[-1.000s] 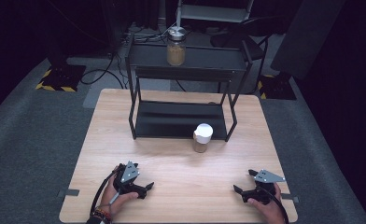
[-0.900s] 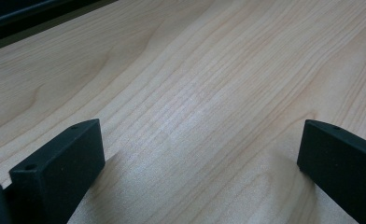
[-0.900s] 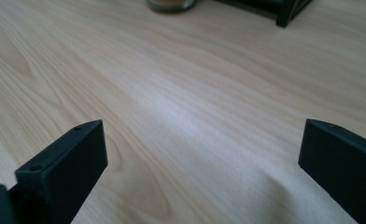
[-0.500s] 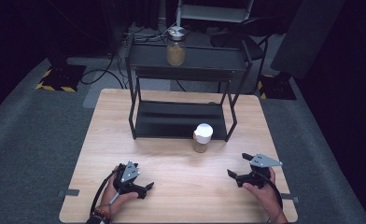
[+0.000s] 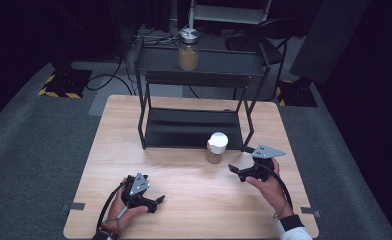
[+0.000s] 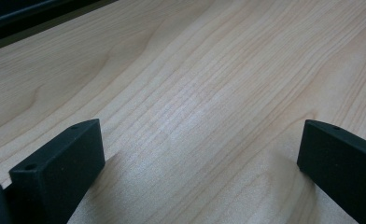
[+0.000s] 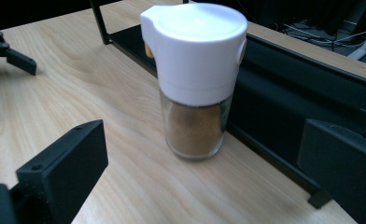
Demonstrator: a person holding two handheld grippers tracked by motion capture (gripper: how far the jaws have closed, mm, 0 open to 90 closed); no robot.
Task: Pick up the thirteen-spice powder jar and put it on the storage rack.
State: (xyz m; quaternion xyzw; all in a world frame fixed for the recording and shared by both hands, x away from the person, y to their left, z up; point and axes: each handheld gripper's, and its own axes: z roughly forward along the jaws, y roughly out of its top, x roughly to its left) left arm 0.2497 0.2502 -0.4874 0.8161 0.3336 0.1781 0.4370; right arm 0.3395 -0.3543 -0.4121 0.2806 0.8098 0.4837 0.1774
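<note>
my right gripper (image 5: 240, 170) has moved forward and inward from the table's near right corner over the last second, and now sits just beside the spice jar (image 5: 216, 147), jaws spread wide with the jar framed between them but untouched. i judge a grasp is about to begin. my left gripper (image 5: 151, 202) has stayed near the front left edge, jaws released over bare wood. the spice jar stands upright on the wooden table (image 5: 109, 165), touching or nearly touching the front of the black metal shelf (image 5: 194, 129). it is clear glass, round, with brown powder and a smooth white plastic cap (image 7: 193, 46). the table is pale with fine grain.
</note>
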